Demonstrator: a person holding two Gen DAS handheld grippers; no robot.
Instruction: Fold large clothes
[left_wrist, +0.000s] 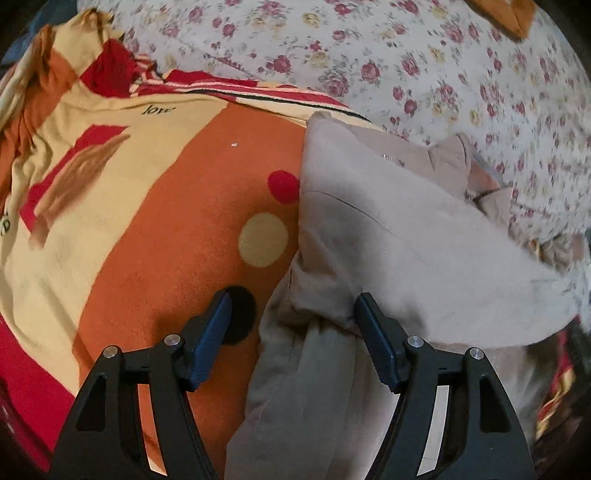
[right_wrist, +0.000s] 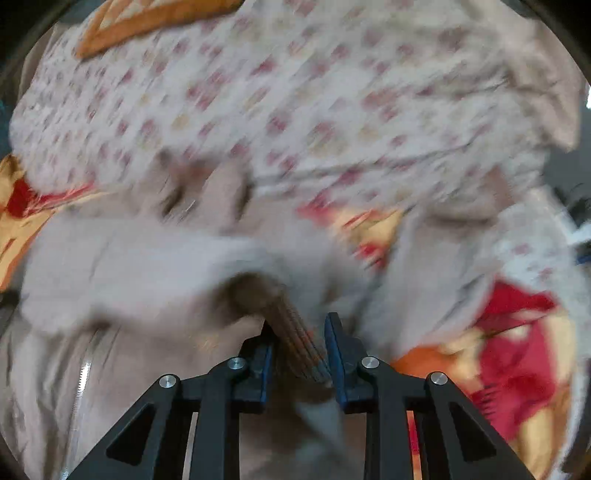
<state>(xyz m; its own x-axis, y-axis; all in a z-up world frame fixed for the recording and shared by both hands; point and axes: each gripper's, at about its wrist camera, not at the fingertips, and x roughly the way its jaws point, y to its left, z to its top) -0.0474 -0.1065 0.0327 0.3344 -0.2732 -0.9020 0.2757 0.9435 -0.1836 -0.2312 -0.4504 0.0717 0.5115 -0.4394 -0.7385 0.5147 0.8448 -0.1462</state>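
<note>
Right wrist view: my right gripper pinches the beige jacket's ribbed cuff; left gripper spread, lower middle. Folding is barely begun, I think.

A large beige-grey garment lies partly folded on an orange, cream and red patterned blanket, its upper layer turned over flat with a straight left edge. Bunched folds gather beneath its near corner. A short metal zip shows near the top. In the blurred right wrist view, its brown ribbed cuff sticks up.
</note>
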